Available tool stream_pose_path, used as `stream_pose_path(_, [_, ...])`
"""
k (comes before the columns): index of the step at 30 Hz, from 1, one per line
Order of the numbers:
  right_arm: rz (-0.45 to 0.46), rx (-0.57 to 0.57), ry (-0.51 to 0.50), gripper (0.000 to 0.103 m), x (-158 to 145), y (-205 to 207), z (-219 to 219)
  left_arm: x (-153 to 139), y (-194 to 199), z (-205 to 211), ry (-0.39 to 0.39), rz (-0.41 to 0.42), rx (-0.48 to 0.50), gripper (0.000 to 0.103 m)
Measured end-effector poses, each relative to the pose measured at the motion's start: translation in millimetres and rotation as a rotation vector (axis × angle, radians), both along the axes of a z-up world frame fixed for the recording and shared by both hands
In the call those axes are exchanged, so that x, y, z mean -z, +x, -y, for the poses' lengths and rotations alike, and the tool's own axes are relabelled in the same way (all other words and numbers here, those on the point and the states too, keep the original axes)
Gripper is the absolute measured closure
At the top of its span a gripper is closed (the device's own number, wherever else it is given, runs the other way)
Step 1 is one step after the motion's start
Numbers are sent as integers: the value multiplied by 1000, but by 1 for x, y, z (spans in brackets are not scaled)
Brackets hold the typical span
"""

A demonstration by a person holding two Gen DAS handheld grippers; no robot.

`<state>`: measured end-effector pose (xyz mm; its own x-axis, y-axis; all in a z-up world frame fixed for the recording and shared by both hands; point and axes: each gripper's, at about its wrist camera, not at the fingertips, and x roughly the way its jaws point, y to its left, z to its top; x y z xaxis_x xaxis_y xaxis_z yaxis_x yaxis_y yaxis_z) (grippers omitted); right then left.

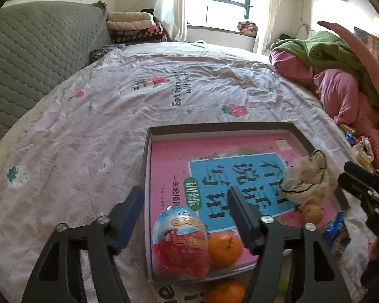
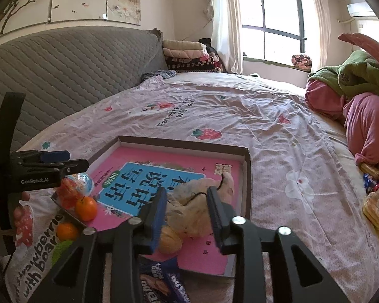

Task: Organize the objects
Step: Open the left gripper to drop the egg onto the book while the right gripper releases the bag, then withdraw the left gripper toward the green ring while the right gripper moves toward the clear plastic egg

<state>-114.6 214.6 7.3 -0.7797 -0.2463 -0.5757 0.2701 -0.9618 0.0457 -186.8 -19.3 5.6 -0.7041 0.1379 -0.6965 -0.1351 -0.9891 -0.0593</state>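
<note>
Box: a shallow open box (image 1: 149,151) is seen lying on the bed (image 1: 88,126), near its close edge, and is taken as the place where things are gathered.
Contents: a pink book (image 1: 169,156) lies flat on the box floor; on it rest a foil-wrapped egg toy (image 1: 180,242), an orange (image 1: 224,248), a crumpled cloth bundle (image 1: 305,176) and a small yellowish fruit (image 1: 312,212).
Left gripper (image 1: 187,214): its jaws are spread wide, above the egg toy, and nothing is pressed between the pads.
Right gripper (image 2: 187,209): its jaws are set narrower, with the cloth bundle between them; no pad is seen pressing on it, so it is judged released.
Progress: roughly the middle of the task is judged reached, with several things already placed in the box.
Left to do: a second orange (image 1: 226,291) lies on the bed just outside the near wall; a dark blue snack packet (image 2: 161,282) lies by the near corner; more wrapped snacks (image 2: 374,202) are scattered well apart on the right, beside the pink bedding (image 2: 366,126).
Edges: the box walls are low, yet must be cleared by anything carried in.
Open room: the far half of the box floor and the wide bedsheet beyond are free; the two grippers are crowded near the front.
</note>
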Motion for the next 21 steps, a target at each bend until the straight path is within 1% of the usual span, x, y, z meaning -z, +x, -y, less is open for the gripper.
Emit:
stream_pose_path(1, [-5,-3,-7,62,-2,2,0,-3,3,-1,2,-5,5,30])
stream_pose_path(2, [-9,-5,-12,62,-4,3,0,-6,5,-2,4,-9,11,30])
stream_pose_path(6, [-29,-13,-14,62,-10,9,3,-16,15,-6,8,-28,29,30])
stream_pose_path(12, [-32,-16,-15,61,-11,11,3,-25,24,-7,-3,-56,33,30])
stream_pose_path(16, [-30,-16,-18,60,-10,12,2,-27,27,-6,4,-63,26,29])
stream_pose_path(21, [-37,-27,-24,57,-12,17,4,-26,32,-9,-8,-61,37,29])
